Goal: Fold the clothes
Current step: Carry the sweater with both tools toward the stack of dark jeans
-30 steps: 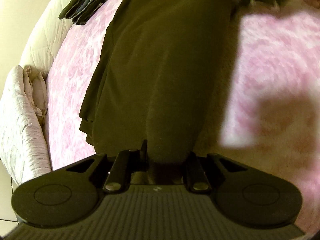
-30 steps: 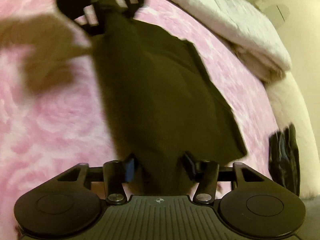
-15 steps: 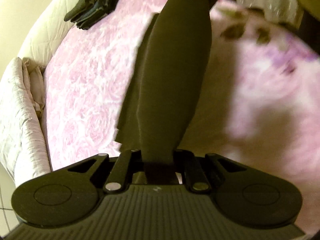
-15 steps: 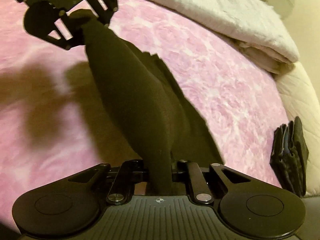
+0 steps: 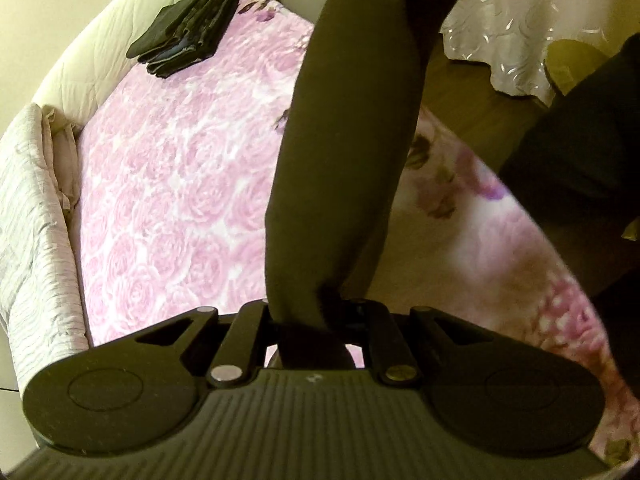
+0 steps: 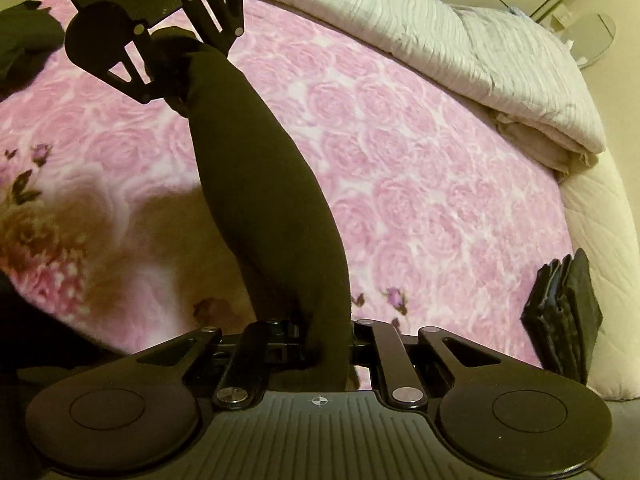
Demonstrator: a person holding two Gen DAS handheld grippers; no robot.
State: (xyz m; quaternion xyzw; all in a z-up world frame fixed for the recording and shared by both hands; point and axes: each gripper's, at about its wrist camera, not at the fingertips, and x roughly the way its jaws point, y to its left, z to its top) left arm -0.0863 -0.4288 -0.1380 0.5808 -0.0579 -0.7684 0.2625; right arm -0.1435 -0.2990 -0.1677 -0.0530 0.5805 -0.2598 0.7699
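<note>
The fingers of the left gripper (image 5: 316, 312) are closed on one end of the dark garment (image 5: 344, 152), and the cloth is bunched tight between them. The fingers of the right gripper (image 6: 324, 336) are closed on the other end of the same garment in the same way. The garment hangs in the air between the two grippers as a thick, gathered band, stretched from one to the other, above the pink rose-patterned bedspread (image 5: 172, 184). No part of it is seen to touch the bed. In the right wrist view the left gripper shows at the top left with the cloth pinched in it; in the left wrist view the right gripper shows at the top edge.

On the bedspread, near the far edge of the bed, lies a stack of folded dark clothes (image 5: 188, 28), well apart from the held garment. It rests just beside the cream quilted mattress edge (image 5: 100, 52). A folded pale blanket (image 6: 500, 52) lies along one side of the bed. Beyond the bed in the left wrist view there is a white patterned cloth (image 5: 516, 40) hanging down to a dark floor.
</note>
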